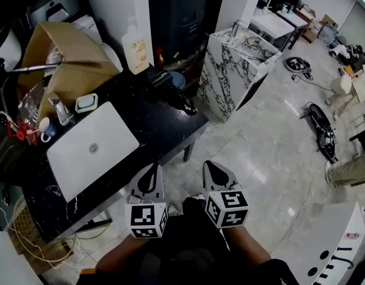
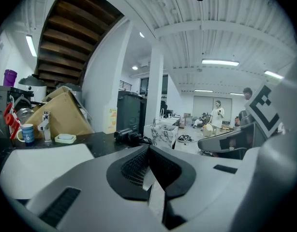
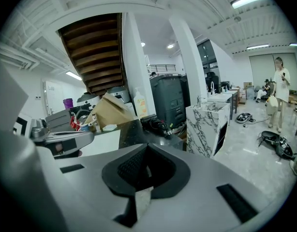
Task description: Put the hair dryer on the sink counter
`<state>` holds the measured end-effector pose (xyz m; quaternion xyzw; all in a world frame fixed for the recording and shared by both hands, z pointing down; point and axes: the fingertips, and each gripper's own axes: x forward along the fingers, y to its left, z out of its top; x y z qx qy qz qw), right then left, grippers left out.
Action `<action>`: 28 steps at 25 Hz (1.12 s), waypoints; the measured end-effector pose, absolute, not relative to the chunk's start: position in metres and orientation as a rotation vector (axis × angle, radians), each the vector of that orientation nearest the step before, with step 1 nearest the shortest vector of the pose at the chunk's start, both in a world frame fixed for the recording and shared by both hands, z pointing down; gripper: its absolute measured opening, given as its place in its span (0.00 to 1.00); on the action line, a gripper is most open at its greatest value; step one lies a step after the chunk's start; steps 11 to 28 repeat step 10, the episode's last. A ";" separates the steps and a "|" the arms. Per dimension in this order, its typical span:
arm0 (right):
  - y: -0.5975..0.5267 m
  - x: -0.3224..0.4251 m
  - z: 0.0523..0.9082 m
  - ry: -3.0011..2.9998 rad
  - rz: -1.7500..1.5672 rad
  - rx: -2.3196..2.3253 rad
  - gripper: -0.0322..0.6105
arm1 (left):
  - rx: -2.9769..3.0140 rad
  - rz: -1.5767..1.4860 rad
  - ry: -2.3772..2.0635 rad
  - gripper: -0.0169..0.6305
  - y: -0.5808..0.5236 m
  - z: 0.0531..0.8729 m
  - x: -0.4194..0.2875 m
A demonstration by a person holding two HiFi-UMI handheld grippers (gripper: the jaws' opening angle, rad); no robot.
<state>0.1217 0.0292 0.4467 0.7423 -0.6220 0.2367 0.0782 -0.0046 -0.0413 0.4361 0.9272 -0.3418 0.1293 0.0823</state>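
Room: open workspace with pale glossy floor [image 1: 260, 159] and white ribbed ceiling; dark wooden stair underside high up in both gripper views; person [image 3: 279, 88] standing far off at the back
Counter: black speckled top [image 1: 164, 129] on dark legs; white rectangular sink [image 1: 93, 150] set into its left half, small round drain in the middle; marble-patterned block [image 1: 230, 70] just beyond the far corner
Hair dryer: black all over [image 1: 167, 85]; short thick barrel, lying on its side on the counter's far end, right of the sink and not in it; black cord [image 1: 187, 105] bunched at the end nearest the counter's edge; seen low and dark against the counter top from both gripper views; well apart from both claws, touched by neither
Left claw: low in the head view [image 1: 151, 171], off the counter's near edge, close to the person's body; jaws pressed together, nothing between them
Right claw: just beside the left one [image 1: 212, 168], over the floor; jaws closed tip to tip, empty
Clutter at the counter's back: open cardboard box [image 1: 63, 58]; pale bottle with orange label [image 1: 136, 46]; soap dish [image 1: 86, 103] at the sink's far rim; blue-and-white cup [image 1: 44, 128] near the tap [image 1: 60, 111]
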 end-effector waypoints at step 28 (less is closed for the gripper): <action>0.028 0.122 0.447 -1.862 0.716 2.217 0.07 | 2.769 0.391 -1.013 0.04 -0.042 0.436 -0.002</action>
